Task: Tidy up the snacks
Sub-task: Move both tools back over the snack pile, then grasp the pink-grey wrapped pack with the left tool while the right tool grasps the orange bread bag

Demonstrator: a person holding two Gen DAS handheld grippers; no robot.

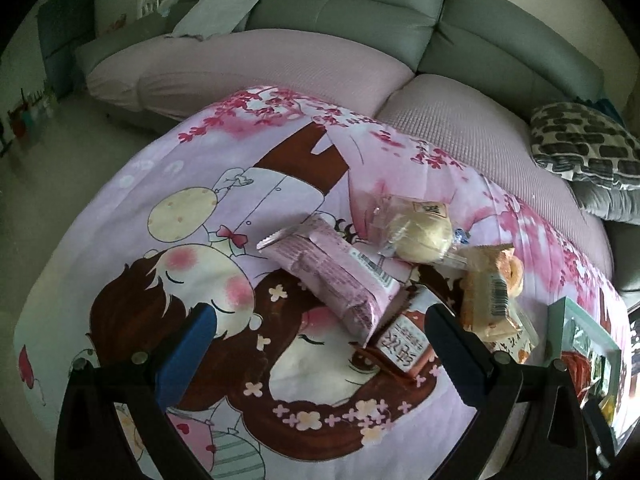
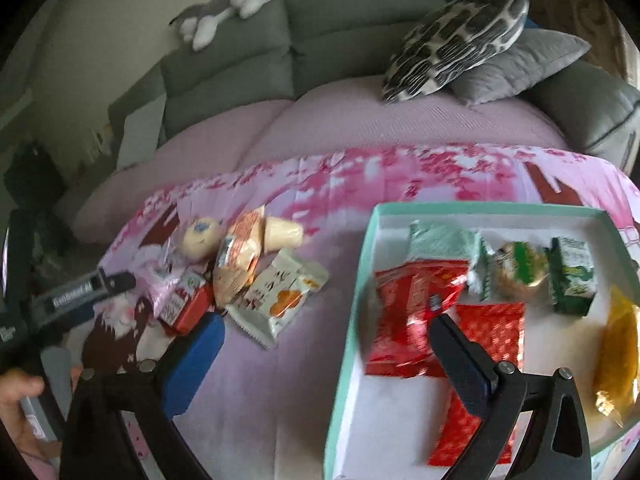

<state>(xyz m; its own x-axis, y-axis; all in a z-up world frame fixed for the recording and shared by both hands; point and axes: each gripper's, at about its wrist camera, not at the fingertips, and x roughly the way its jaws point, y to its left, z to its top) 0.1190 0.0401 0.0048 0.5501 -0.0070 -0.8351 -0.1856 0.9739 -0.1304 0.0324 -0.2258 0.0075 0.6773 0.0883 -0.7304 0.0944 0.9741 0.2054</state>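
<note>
Fingers on both grippers were spread wide, nothing between them. The left gripper [image 1: 316, 324] hovered low over the cartoon-print cloth [image 1: 168, 216], its right finger just beside a small red-and-white carton [image 1: 404, 340]. The right gripper [image 2: 324, 334] straddled the near-left wall of the teal-rimmed tray [image 2: 348, 320]: blue-padded finger outside over the cloth, black finger inside over the red packets.

Loose snacks sat in one pile on the cloth, between the tray and the far edge:
- pink wrapped pack [image 1: 332, 272], long, lying diagonally, its lower end touching the carton
- round pale bun in clear wrap [image 1: 416, 232] behind it
- orange-tan bagged pastry [image 1: 488, 292] to the right, overlapping a white packet with orange print [image 2: 280, 296]

Already in the tray:
- crumpled red bag [image 2: 412, 304] plus flat red foil packets [image 2: 496, 328]
- pale green pouch [image 2: 440, 244]
- round cake with a green label [image 2: 520, 272]
- dark green small carton [image 2: 572, 280], upright
- yellow wrapped item [image 2: 620, 352] against the right wall

In the right wrist view the left gripper's body showed at the left edge, with a hand [image 2: 20, 400] gripping its handle. The right view was motion-blurred, so package text was unreadable. A grey sofa [image 1: 360, 12] with a patterned cushion [image 2: 460, 36] stood behind the cloth.
</note>
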